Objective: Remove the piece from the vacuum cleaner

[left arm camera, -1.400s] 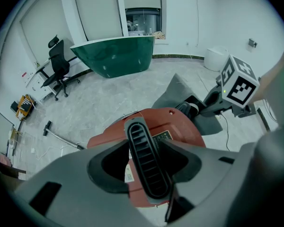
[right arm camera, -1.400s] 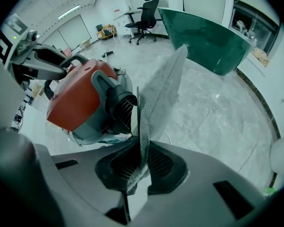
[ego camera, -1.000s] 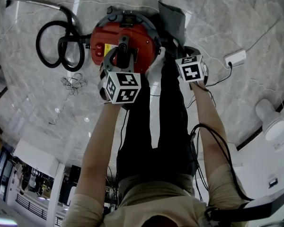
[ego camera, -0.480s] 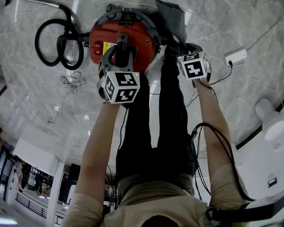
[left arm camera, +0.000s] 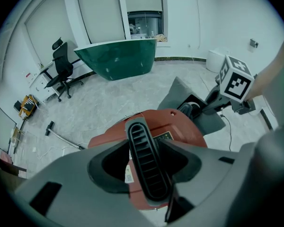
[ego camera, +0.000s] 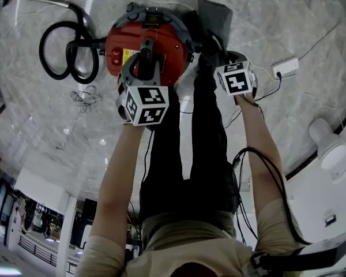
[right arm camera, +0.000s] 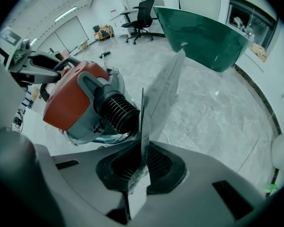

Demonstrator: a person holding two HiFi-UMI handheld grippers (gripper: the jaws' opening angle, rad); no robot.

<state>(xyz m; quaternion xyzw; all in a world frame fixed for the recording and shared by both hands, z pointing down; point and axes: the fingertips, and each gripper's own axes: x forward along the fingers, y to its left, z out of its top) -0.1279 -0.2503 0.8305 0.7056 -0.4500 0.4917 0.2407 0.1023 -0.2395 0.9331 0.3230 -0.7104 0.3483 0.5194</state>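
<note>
The red vacuum cleaner (ego camera: 161, 39) stands on the marble floor in front of the person. My left gripper (ego camera: 145, 62) is shut on its black ribbed handle (left arm camera: 146, 167) on top of the body (left arm camera: 180, 129). A flat grey piece (ego camera: 212, 17) sticks up beside the vacuum's black ribbed port (right arm camera: 116, 110). My right gripper (right arm camera: 141, 167) has just been closing, and its jaws now pinch the thin edge of that grey piece (right arm camera: 162, 96). In the head view the right gripper (ego camera: 224, 55) is at the vacuum's right side, its fingertips mostly hidden behind its marker cube (ego camera: 237, 79).
The black hose (ego camera: 66, 45) coils left of the vacuum, with the wand (ego camera: 37, 2) beyond it. A tangle of thin wire (ego camera: 83, 97) lies nearby. A white power strip (ego camera: 286, 69) and a white bin (ego camera: 328, 143) are at the right. A green desk (left arm camera: 118, 58) stands farther off.
In the head view the vacuum, hose and grey piece sit slightly higher and further left than before. Both grippers keep their holds and have not visibly moved.
</note>
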